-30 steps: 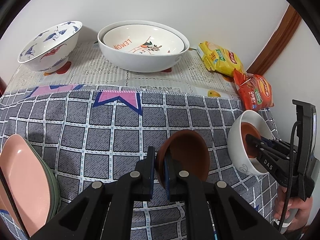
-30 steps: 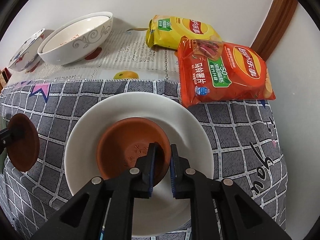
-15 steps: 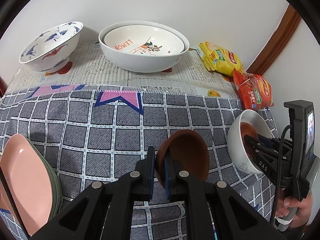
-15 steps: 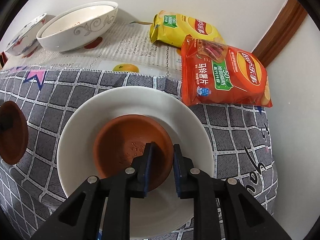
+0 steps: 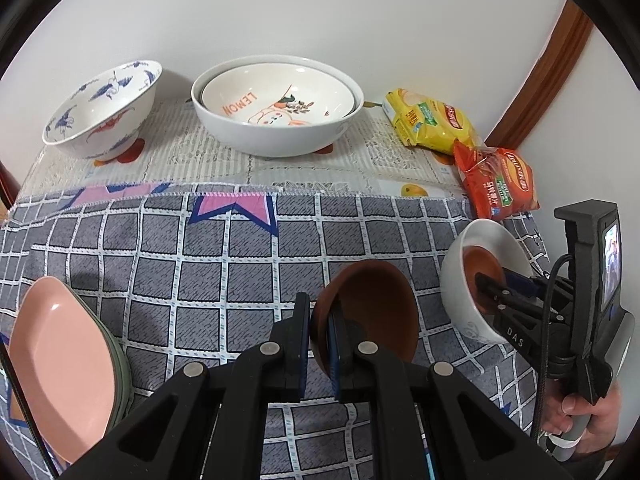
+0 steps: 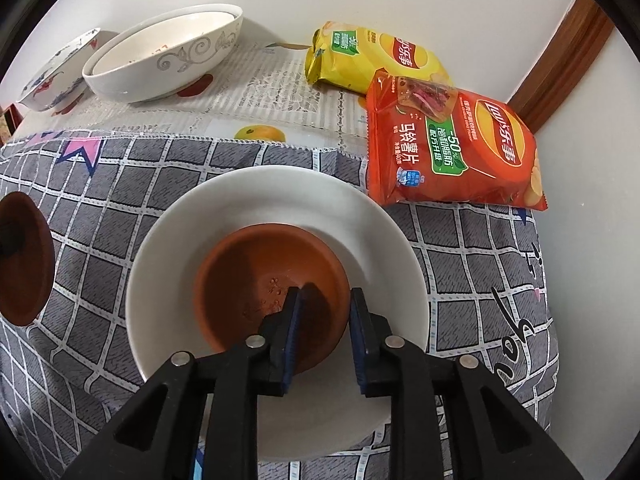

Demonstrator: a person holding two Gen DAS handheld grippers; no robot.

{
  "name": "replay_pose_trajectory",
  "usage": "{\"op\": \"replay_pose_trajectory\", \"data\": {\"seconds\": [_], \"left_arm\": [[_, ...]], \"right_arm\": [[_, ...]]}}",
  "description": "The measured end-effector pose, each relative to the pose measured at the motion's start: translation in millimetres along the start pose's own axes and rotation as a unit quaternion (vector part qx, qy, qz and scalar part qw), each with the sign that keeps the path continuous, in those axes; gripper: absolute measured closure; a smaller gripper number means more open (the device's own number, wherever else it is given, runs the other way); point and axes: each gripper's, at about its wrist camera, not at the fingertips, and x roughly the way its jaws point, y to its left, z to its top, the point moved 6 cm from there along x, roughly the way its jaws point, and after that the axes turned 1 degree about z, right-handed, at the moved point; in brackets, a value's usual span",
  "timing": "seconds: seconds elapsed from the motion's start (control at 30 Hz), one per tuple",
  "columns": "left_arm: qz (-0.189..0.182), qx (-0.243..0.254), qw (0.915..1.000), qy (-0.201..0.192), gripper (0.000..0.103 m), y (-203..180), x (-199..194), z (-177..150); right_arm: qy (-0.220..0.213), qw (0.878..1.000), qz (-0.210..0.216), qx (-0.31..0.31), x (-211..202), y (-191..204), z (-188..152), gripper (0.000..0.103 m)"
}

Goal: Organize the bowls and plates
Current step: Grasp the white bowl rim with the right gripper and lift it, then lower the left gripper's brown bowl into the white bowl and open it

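Note:
My left gripper (image 5: pixel 318 308) is shut on the rim of a small brown bowl (image 5: pixel 372 304), which it holds tilted just above the checked cloth. That bowl shows at the left edge of the right wrist view (image 6: pixel 24 260). A second brown bowl (image 6: pixel 256 280) rests inside a white bowl (image 6: pixel 360 220) near the table's right side. My right gripper (image 6: pixel 324 296) reaches into it. Its jaws are opening, with the brown bowl's near rim between them and a gap at the pads. From the left wrist view the right gripper (image 5: pixel 486 284) dips into the white bowl (image 5: pixel 460 300).
Pink plate (image 5: pixel 60 360) on a green one leans at the left. At the back stand a blue-patterned bowl (image 5: pixel 100 112) and two nested white bowls (image 5: pixel 276 132). Yellow (image 6: pixel 372 56) and red (image 6: pixel 452 144) chip bags lie back right. A hand (image 5: pixel 580 420) grips the right handle.
The right gripper's jaws have spread apart off the brown bowl's rim inside the white bowl. The left gripper and its brown bowl have barely shifted.

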Motion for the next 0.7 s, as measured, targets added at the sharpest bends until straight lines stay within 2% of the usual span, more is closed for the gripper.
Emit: {"op": "replay_pose_trajectory", "data": {"seconds": [0.1,0.3,0.5,0.7], "left_arm": [[-0.003,0.005,1.0,-0.006,0.095,-6.9,-6.8,2.1],[-0.02,0.021,0.9995,-0.014,0.095,-32.7,-18.2,6.6],[-0.033,0.038,0.9984,-0.024,0.095,-65.9,-23.6,9.8],[-0.055,0.048,0.9971,-0.022,0.095,-100.1,-12.9,14.3]], "right_arm": [[-0.008,1.0,0.004,0.004,-8.2,-1.8,-0.8,0.07],[-0.019,0.999,0.024,0.011,-25.3,-8.1,-4.4,0.069],[-0.066,0.995,0.073,0.016,-64.1,-18.5,-14.3,0.069],[-0.099,0.992,0.065,0.042,-96.0,-55.0,-32.5,0.069]]}}
